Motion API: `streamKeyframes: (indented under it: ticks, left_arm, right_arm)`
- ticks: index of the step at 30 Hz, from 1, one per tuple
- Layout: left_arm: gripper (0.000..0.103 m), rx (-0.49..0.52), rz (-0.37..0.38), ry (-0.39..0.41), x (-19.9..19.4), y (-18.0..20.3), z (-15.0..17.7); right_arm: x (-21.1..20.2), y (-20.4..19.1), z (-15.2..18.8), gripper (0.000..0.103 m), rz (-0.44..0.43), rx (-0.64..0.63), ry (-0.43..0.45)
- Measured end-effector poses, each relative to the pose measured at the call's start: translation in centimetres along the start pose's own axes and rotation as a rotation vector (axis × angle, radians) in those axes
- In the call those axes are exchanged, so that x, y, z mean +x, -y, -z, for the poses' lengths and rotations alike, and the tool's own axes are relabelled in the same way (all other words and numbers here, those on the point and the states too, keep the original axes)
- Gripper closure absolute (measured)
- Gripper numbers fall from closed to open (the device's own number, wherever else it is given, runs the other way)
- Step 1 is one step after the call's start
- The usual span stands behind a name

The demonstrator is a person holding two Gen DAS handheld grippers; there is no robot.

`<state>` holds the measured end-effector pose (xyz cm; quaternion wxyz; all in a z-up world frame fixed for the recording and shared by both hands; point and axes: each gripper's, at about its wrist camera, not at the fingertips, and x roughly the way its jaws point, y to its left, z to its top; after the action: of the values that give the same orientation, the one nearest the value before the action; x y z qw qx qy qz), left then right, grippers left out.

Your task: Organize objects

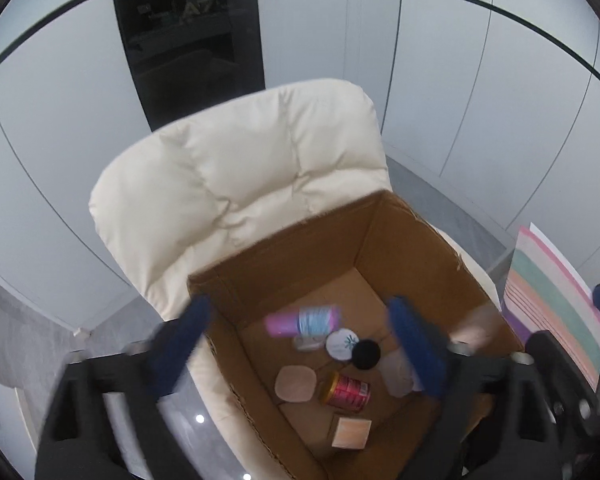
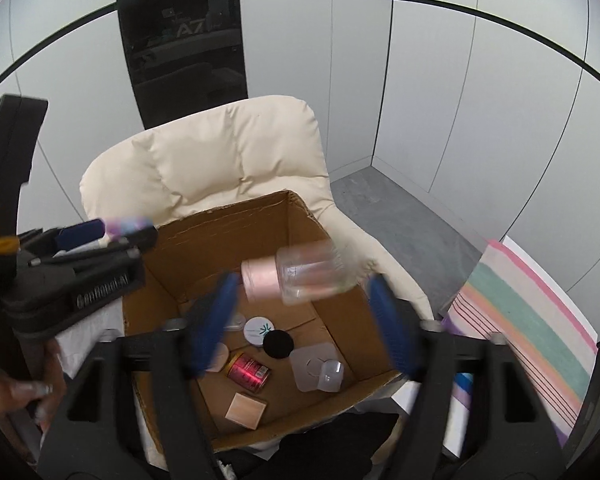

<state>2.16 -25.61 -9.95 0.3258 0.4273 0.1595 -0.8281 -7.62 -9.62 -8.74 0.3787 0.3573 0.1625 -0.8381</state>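
1. I am holding both tongs, left gripper (image 1: 300, 344) and right gripper (image 2: 304, 320), spread wide and gripping nothing above the cardboard box (image 2: 172, 240).
2. A clear jar (image 2: 300, 276), blurred mid-frame, is hanging loose between the right fingers.
3. I am guessing it may bounce off the box rim.

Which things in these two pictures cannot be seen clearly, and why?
- Pink and clear jar, right wrist view: motion blur; whether it is falling or touching anything is unclear.
- Pink and blue item, left wrist view: blurred, kind unclear.
- Clear lid: partly hidden by the left tool's finger.
- Striped cloth: cut by the edge.
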Motion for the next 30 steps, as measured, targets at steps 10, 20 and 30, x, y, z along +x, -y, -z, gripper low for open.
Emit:
streamKeyframes:
  ticks: [10, 20, 30]
  left_arm:
    - [0.004, -0.023, 0.019, -0.015, -0.3, 0.2, 0.2]
    - [0.004, 0.056, 0.046, 0.004, -2.3, 2.3, 0.5]
    - [0.004, 0.306, 0.136, -0.027, -8.2, 9.9, 1.4]
  right_arm:
    - [-1.0, 1.5, 0.3, 0.0, 0.025, 0.019, -0.007]
    - [-1.7, 3.4, 1.8, 0.0, 0.054, 0.066, -0.068]
    - [-9.3, 9.6, 5.3, 0.0, 0.178, 0.303, -0.039]
